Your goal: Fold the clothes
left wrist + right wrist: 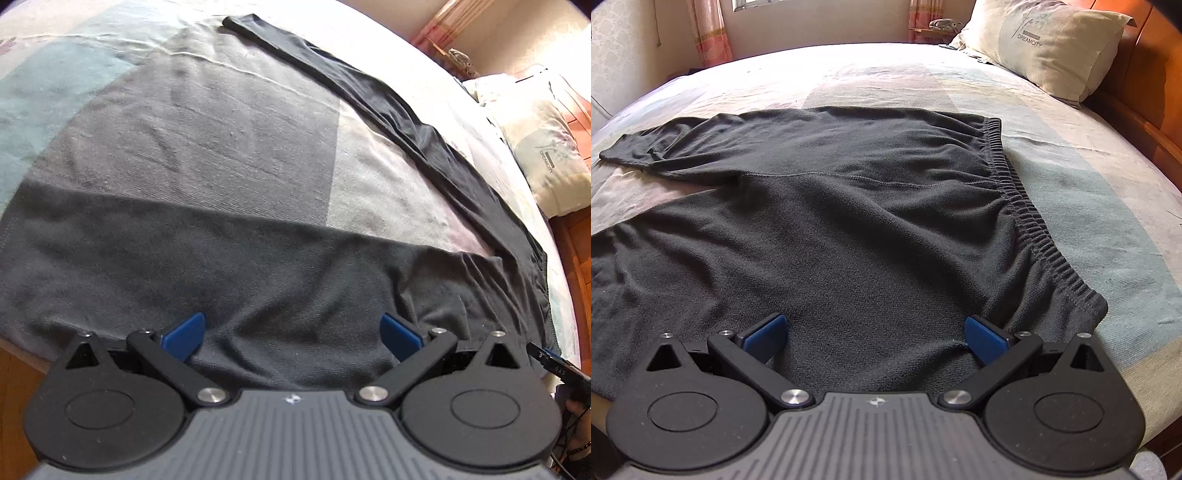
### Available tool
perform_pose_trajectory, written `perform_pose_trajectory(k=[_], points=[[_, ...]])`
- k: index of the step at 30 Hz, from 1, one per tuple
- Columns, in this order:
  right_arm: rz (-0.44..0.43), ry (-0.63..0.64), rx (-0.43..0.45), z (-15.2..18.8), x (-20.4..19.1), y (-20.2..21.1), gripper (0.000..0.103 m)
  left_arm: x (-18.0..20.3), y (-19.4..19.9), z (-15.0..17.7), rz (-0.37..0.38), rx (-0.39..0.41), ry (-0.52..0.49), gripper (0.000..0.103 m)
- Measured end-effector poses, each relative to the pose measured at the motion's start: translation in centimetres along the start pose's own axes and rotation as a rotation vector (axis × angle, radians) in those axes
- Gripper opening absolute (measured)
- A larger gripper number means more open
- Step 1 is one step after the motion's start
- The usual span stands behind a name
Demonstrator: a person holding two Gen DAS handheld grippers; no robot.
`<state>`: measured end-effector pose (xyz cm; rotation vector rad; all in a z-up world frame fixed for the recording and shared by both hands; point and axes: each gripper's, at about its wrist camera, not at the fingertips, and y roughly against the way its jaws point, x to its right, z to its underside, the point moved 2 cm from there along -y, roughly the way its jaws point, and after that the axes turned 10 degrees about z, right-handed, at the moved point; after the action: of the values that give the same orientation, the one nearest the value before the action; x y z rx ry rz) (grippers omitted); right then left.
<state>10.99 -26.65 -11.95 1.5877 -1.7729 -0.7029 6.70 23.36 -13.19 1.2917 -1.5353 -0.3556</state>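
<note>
Black trousers [849, 221] lie spread across the bed [1089, 184], waistband [1027, 206] at three o'clock, bare bedspread beyond, as the left gripper [291, 334] and right gripper [875, 338] hover spread wide, empty, over the near edge.

From my right wrist camera I see a bed [1089, 177] covered with a sheet of pale grey, teal and pinkish blocks. A cream pillow [1052, 44] printed with "DREAMCITY" lies at its far right corner, against a wooden headboard [1137, 85]. Pink patterned curtains [709, 33] hang on the far wall beside a window [753, 3]. A small shelf [934, 31] by the wall carries something too blurred to name.
</note>
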Motion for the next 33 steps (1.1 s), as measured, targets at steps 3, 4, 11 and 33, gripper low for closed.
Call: perform_pose_trajectory(k=[3, 4, 11, 33], points=[[0.000, 0.000, 0.000, 0.0, 0.0, 0.0, 0.103, -1.2, 1.4, -0.1, -0.065, 0.041, 0.035, 0.101], [0.000, 0.000, 0.000, 0.0, 0.0, 0.0, 0.103, -1.5, 1.8, -0.1, -0.085, 0.054, 0.051, 0.101], [0.006, -0.005, 0.002, 0.0, -0.1, 0.0, 0.103, 1.2, 1.8, 1.1, 0.063, 0.044, -0.034, 0.101], [-0.001, -0.003, 0.009, 0.1, 0.0, 0.1, 0.103, -4.6, 4.3, 2.2, -0.014, 0.110, 0.102, 0.102]])
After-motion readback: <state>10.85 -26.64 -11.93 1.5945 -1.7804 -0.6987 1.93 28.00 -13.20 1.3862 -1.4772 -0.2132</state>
